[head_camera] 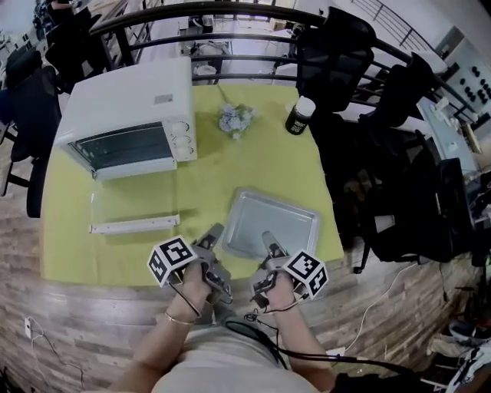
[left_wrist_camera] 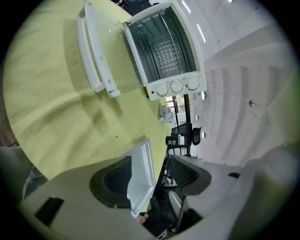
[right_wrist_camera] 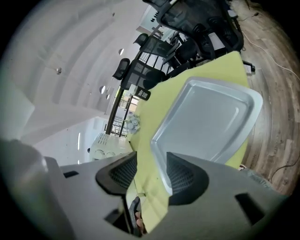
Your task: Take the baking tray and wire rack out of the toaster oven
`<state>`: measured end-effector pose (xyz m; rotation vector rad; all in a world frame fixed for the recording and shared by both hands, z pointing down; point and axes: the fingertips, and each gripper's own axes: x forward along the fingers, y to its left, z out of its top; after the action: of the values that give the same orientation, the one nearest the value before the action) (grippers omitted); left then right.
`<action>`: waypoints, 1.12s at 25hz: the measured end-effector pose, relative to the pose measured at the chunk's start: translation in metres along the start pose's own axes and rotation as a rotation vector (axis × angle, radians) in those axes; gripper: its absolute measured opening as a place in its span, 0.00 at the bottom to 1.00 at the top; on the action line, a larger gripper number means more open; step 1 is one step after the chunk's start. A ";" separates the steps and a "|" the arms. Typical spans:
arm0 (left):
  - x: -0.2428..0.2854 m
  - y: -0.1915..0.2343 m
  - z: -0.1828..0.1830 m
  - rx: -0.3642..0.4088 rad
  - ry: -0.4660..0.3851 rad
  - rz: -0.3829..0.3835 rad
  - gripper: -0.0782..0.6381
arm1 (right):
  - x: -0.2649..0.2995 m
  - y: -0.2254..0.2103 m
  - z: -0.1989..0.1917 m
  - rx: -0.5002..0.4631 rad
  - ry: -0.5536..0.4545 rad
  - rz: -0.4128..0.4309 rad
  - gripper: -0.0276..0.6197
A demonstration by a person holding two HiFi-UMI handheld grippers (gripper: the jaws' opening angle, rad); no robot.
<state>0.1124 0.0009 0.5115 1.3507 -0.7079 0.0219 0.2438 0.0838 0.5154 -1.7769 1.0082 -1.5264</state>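
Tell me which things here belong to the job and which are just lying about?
Job: oven, its door open; tray, out on the table. The rack I can't make out for sure.
Lying about: crumpled wad; bottle; chairs.

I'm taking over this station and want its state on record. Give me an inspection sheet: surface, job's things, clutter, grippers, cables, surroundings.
Surface: yellow-green table, wood floor around it.
Job's things: toaster oven, door dropped open; baking tray flat on the table; wire rack not on the table, cannot tell if it is inside.
Clutter: crumpled wad; dark bottle with white cap.
Grippers: left gripper and right gripper both open, gripping nothing, at the tray's near edge.
Cables: black cable by the person; pale floor cable.
Surroundings: dark chairs, railing.
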 end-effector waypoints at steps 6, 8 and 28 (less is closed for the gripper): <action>-0.034 -0.006 0.047 -0.040 -0.140 -0.042 0.46 | 0.019 0.036 -0.025 -0.069 0.082 0.047 0.33; -0.046 -0.006 0.060 -0.051 -0.182 -0.054 0.46 | 0.025 0.048 -0.036 -0.090 0.110 0.063 0.33; -0.158 0.017 0.158 -0.101 -0.465 -0.107 0.46 | 0.075 0.140 -0.151 -0.238 0.332 0.195 0.33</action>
<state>-0.0910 -0.0756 0.4583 1.3058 -1.0087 -0.4204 0.0757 -0.0482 0.4675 -1.5471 1.5342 -1.6641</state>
